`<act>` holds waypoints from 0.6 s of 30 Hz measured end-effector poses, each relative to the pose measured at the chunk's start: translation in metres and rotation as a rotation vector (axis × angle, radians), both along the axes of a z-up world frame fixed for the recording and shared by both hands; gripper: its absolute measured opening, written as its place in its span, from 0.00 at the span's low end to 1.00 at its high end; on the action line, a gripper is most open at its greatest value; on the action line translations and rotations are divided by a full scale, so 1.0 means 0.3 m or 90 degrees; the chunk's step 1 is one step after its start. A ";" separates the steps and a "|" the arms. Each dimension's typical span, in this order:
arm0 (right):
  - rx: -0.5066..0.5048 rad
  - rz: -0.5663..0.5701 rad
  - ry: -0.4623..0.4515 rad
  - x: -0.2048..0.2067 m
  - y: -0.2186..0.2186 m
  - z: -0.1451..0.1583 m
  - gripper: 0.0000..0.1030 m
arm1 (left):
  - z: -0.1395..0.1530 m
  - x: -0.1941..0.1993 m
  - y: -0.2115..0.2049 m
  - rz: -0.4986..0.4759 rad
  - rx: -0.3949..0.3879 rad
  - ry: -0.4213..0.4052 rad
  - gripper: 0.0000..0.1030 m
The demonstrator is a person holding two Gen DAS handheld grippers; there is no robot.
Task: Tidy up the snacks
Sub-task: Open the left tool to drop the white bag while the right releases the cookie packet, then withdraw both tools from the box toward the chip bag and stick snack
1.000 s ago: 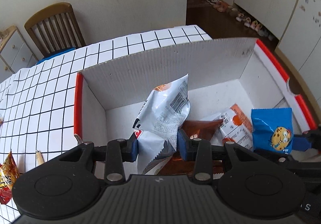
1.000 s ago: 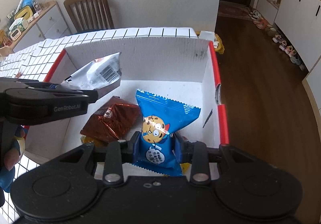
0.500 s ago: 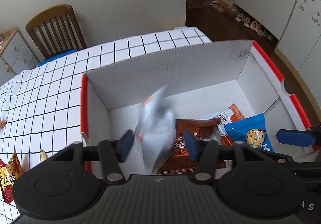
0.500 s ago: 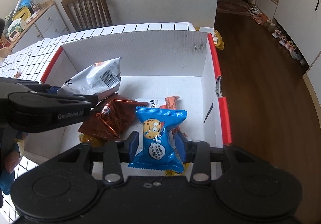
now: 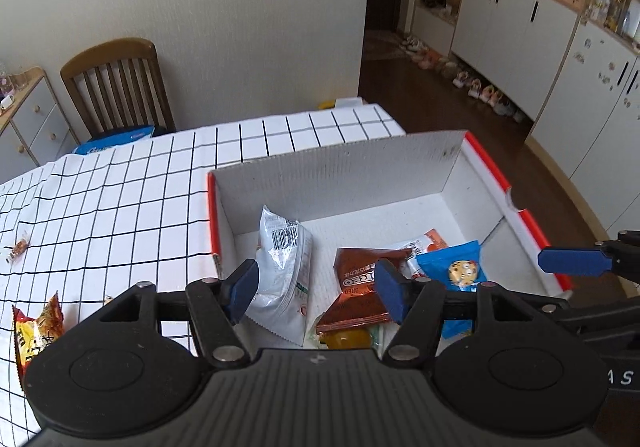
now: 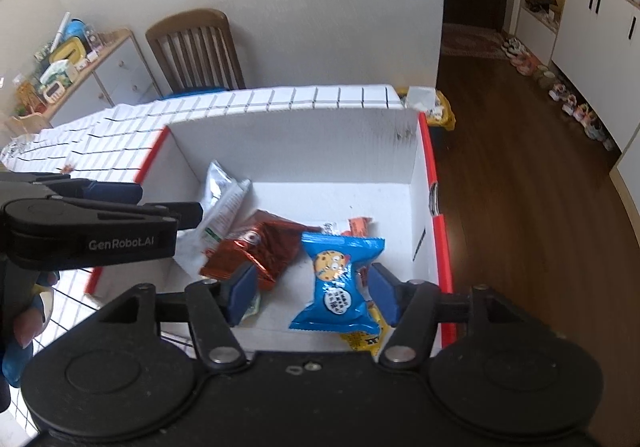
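A white cardboard box with red edges (image 5: 340, 171) (image 6: 296, 143) sits on the checked tablecloth. Inside lie a silver snack bag (image 5: 286, 267) (image 6: 222, 203), a brown Oreo pack (image 5: 358, 287) (image 6: 256, 251), a blue cookie pack (image 5: 456, 271) (image 6: 338, 281), a white-and-orange pack (image 5: 426, 243) and a yellow pack (image 6: 366, 339). My left gripper (image 5: 316, 295) is open and empty above the box's near left side. My right gripper (image 6: 310, 293) is open and empty above the blue cookie pack; one of its fingers shows in the left wrist view (image 5: 576, 261).
A red-and-yellow snack bag (image 5: 34, 331) and small wrapped sweets (image 5: 18, 249) lie on the tablecloth left of the box. A wooden chair (image 5: 116, 87) stands behind the table. The table's right edge drops to a wood floor (image 6: 540, 207).
Both grippers opened and pulled back up. The silver bag dropped from the left gripper into the box; the blue cookie pack dropped from the right gripper into the box.
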State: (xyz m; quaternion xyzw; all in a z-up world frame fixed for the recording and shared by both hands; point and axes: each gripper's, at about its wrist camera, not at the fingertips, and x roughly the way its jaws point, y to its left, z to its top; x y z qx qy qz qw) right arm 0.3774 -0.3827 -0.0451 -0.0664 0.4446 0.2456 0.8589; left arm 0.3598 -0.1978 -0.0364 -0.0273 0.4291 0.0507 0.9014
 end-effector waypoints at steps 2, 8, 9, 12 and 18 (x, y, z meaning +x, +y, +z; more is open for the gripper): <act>0.006 0.006 -0.009 -0.019 0.002 0.022 0.61 | 0.021 -0.025 0.003 0.001 0.002 -0.011 0.61; 0.027 0.010 -0.027 -0.066 0.000 0.072 0.71 | 0.079 -0.106 0.027 0.004 -0.003 -0.040 0.61; 0.032 0.010 -0.030 -0.075 0.000 0.079 0.72 | 0.087 -0.120 0.031 0.003 -0.003 -0.044 0.61; 0.045 0.014 -0.043 -0.103 0.004 0.102 0.78 | 0.108 -0.164 0.045 0.000 0.001 -0.056 0.61; 0.063 0.021 -0.072 -0.160 0.025 0.147 0.83 | 0.143 -0.247 0.094 0.002 -0.019 -0.083 0.61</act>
